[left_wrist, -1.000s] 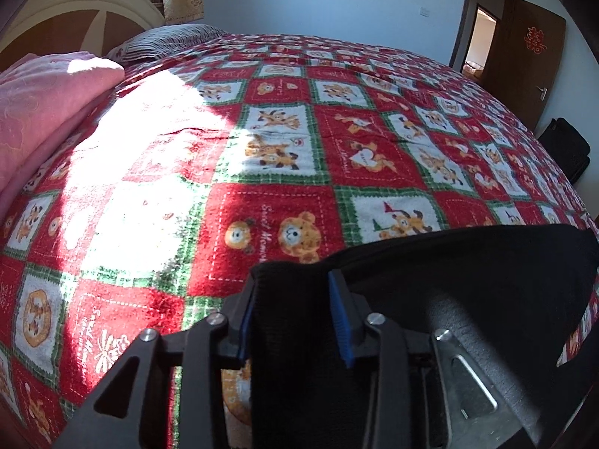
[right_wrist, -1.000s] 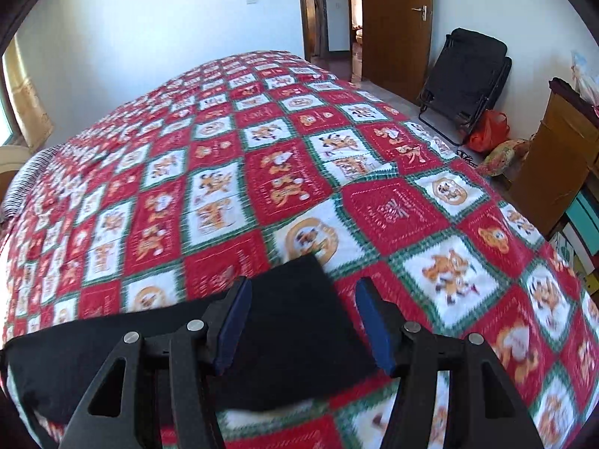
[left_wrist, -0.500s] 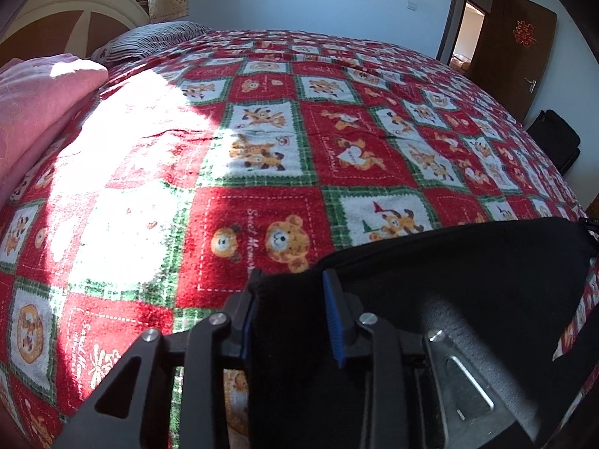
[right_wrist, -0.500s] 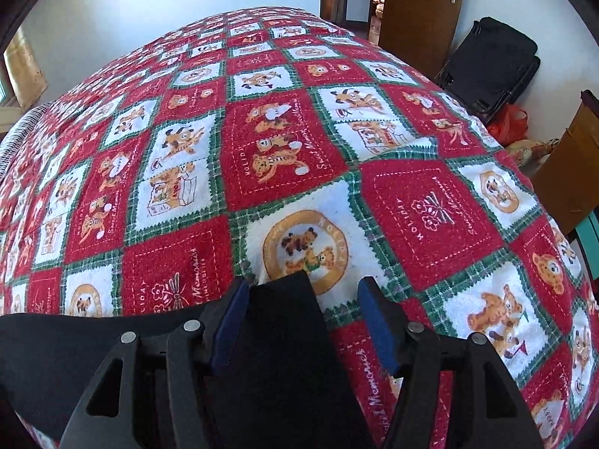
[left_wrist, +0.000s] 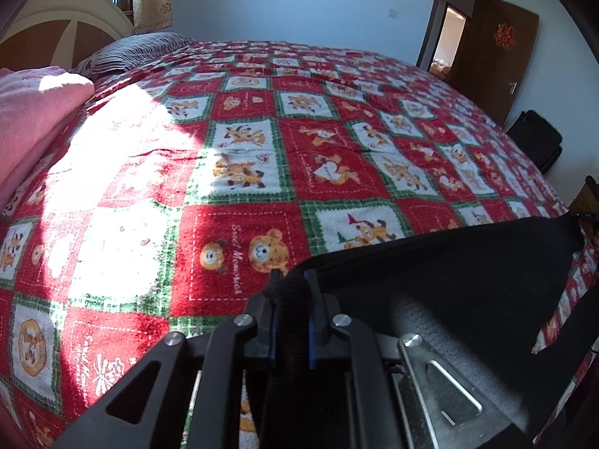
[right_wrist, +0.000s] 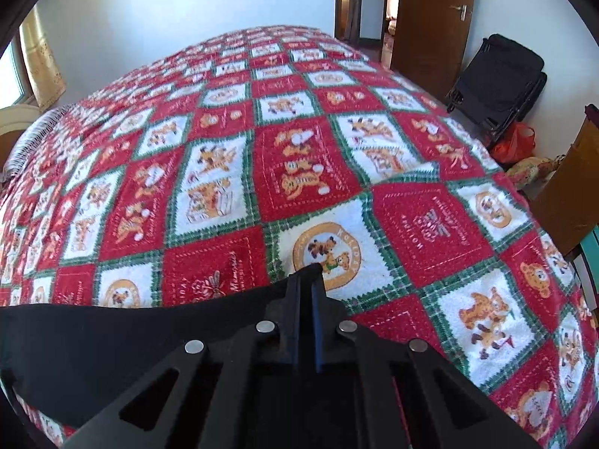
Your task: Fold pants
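Both jaws having just been closing, the left hand-held gripper [left_wrist: 292, 284] and right hand-held gripper [right_wrist: 307, 280] are each pinching a corner of the black pants [left_wrist: 449, 280] lying between them on the bed [right_wrist: 262, 149]; folding not yet visibly begun.
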### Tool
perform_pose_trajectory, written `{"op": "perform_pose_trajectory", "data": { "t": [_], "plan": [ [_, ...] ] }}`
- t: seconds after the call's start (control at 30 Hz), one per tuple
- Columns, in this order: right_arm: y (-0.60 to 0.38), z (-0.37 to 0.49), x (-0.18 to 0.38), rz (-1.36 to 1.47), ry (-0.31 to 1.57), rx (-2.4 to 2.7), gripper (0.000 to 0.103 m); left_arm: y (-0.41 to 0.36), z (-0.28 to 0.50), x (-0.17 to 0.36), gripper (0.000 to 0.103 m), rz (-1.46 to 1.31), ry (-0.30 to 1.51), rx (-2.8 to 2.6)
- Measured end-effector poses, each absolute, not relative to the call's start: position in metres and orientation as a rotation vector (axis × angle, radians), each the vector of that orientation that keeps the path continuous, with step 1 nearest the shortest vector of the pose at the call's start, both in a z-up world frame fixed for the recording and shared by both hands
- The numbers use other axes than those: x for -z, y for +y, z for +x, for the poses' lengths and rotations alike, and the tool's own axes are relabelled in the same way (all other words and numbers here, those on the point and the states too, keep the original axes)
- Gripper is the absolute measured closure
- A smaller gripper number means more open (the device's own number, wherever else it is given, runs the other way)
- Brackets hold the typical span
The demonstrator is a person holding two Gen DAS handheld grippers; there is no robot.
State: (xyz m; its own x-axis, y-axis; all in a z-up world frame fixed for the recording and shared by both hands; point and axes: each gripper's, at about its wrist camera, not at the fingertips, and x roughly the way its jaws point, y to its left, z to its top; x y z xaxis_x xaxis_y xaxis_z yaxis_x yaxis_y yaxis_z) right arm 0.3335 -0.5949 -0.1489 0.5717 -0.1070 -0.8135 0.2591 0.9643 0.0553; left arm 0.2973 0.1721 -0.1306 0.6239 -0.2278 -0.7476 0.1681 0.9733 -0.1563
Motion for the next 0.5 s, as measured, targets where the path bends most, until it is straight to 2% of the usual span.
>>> {"op": "perform_pose_trajectory", "data": {
  "t": [0.5],
  "plan": [
    [-0.593, 0.245, 0.086, 0.200, 0.756, 0.181, 0.098, 0.186, 0.266, 0.100, 0.092, -0.160, 0.734, 0.274]
  ]
}}
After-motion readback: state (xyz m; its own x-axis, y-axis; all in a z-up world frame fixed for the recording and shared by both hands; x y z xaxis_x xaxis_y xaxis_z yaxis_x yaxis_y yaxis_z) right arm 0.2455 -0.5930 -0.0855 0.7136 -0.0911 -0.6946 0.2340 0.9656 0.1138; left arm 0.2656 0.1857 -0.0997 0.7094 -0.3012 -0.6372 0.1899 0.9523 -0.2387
